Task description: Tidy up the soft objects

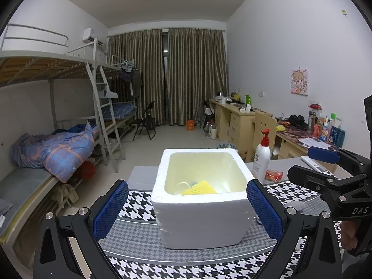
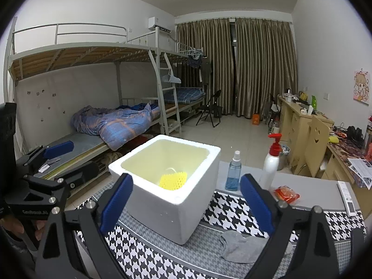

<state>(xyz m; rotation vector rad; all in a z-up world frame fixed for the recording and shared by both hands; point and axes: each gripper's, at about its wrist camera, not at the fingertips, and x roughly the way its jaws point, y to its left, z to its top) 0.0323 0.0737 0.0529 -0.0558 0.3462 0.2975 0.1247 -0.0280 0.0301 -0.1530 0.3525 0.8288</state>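
Note:
A white foam box point(image 1: 200, 209) stands on the houndstooth cloth, also in the right wrist view point(image 2: 172, 211). A yellow foam net point(image 1: 198, 187) lies inside it, also seen from the right point(image 2: 173, 180). A grey sock point(image 2: 244, 246) lies on the cloth right of the box; only its tip point(image 1: 295, 205) shows in the left view. My left gripper point(image 1: 187, 211) is open and empty, its jaws either side of the box front. My right gripper point(image 2: 186, 200) is open and empty, above the box's near corner; it also shows at the right of the left view point(image 1: 323, 162).
A white pump bottle point(image 2: 270, 162) with a red top, a blue spray bottle point(image 2: 233, 173), an orange packet point(image 2: 287, 194) and a white remote point(image 2: 347, 197) lie beyond the cloth. Bunk beds stand at left, desks at right.

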